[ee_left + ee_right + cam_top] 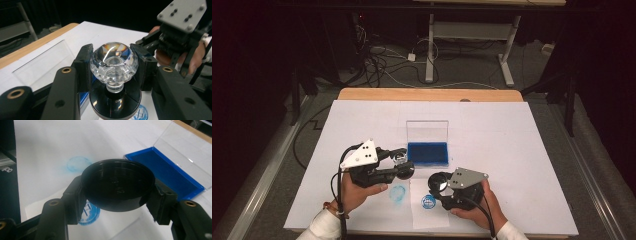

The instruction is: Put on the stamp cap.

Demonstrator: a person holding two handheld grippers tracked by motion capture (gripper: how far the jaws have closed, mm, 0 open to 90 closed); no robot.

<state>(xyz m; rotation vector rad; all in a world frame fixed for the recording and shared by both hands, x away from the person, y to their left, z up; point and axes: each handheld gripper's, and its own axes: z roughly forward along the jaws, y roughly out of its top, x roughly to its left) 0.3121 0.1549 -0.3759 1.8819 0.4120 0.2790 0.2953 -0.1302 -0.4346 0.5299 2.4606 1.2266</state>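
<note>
Showing no legible writing, blue stamp print (88, 214) beneath black cap (117, 183)

Overhead light brightens the white counter (492, 150) while the surroundings fall into darkness; gripper views are soft, with glare on the crystal stamp (114, 62).

Faceted crystal stamp (114, 62) upright above its round black cap (117, 184).
</note>
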